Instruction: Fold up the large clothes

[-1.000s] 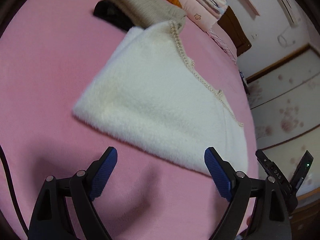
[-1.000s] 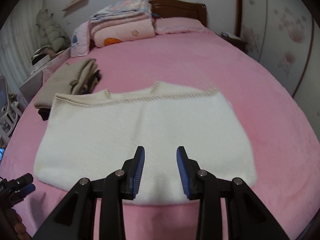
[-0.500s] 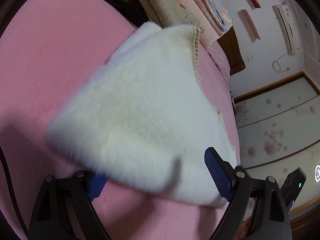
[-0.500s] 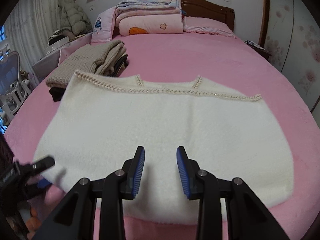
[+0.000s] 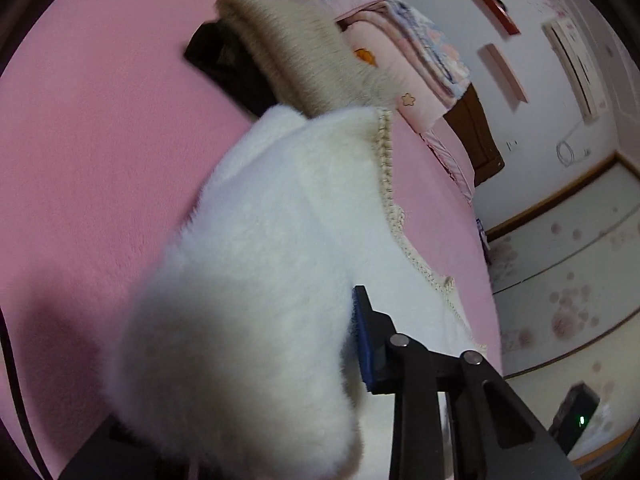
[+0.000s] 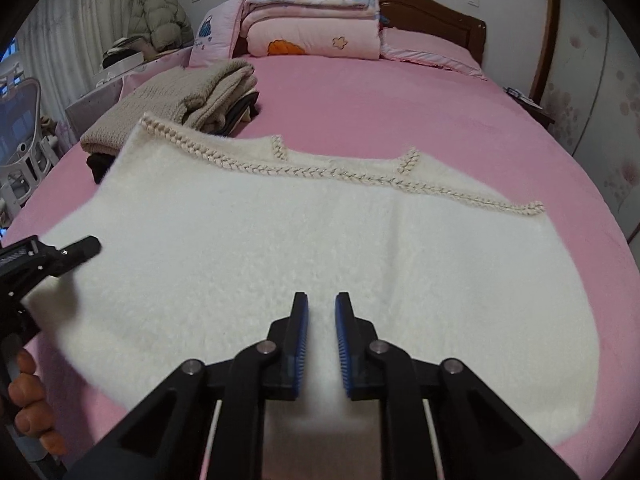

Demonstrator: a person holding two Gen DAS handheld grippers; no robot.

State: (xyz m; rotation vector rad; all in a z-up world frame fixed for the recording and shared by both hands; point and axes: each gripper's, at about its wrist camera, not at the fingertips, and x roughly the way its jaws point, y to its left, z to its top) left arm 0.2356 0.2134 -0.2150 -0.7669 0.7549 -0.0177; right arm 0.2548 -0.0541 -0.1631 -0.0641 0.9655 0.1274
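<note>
A white fluffy garment [image 6: 280,240] with a braided beige trim lies flat on the pink bed [image 6: 400,112]. In the right wrist view my right gripper [image 6: 322,300] is at the near hem, its jaws shut to a narrow gap with white fabric pinched between the blue pads. In the left wrist view my left gripper [image 5: 320,300] is closing on the garment's [image 5: 280,240] left corner. The fluffy fabric bunches up over and hides the left finger, and the right pad [image 5: 364,344] presses against it. The left gripper [image 6: 80,248] also shows at the garment's left edge.
A folded beige knit [image 6: 192,100] on a dark garment lies beyond the white one, at the back left. Stacked pink quilts [image 6: 312,32] sit against the wooden headboard. A white chair [image 6: 20,128] stands left of the bed. A hand [image 6: 28,392] holds the left tool.
My left gripper moved forward onto the garment's corner and its jaws drew together, bunching the fabric. My right gripper dropped closer to the near hem and its jaws narrowed onto it.
</note>
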